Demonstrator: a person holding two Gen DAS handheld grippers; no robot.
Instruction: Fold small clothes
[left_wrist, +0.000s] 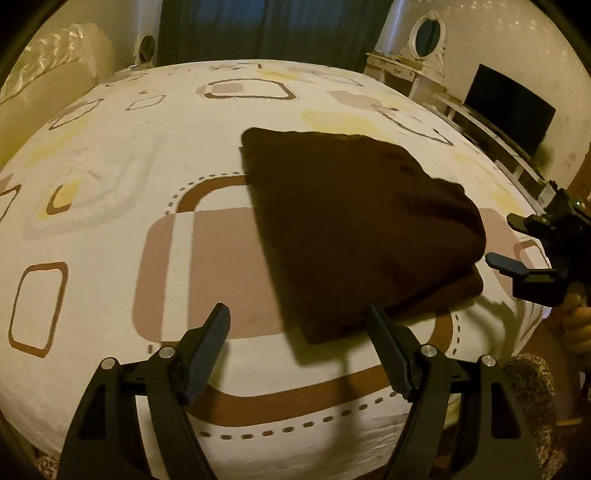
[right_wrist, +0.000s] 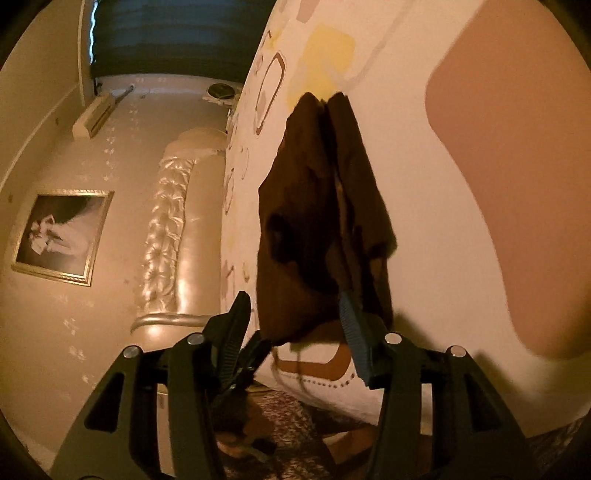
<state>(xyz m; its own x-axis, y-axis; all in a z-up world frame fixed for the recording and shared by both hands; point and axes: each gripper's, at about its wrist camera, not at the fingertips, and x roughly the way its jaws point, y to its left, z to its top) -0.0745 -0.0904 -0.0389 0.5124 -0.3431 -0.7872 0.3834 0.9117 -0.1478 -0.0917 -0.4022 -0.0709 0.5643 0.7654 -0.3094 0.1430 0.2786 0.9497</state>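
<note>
Only the left wrist view takes in the whole folded dark brown cloth (left_wrist: 354, 229), lying flat on the bed's cream sheet with brown and yellow rounded squares (left_wrist: 110, 177), right of the bed's middle and close to its near edge. That view also shows the left gripper (left_wrist: 299, 332) with its jaws standing wide apart and nothing between them, its right finger just at the cloth's near edge; whether it touches is unclear. The right gripper (left_wrist: 513, 243) enters from the far right, a hand (left_wrist: 578, 325) below it.

Turned on its side, the right wrist view shows the same cloth (right_wrist: 314, 221) edge-on, its folded layers visible, with the right gripper (right_wrist: 295, 306) parted around its near corner; one blue-padded finger lies along the fabric, the other stands clear, so nothing is clamped.

Around the bed stand a padded cream headboard (right_wrist: 173, 221), a framed picture (right_wrist: 62, 236), dark curtains (left_wrist: 273, 29), a white dressing table with an oval mirror (left_wrist: 424, 40) and a black television screen (left_wrist: 509, 107). Motion blur softens the cloth's edges.
</note>
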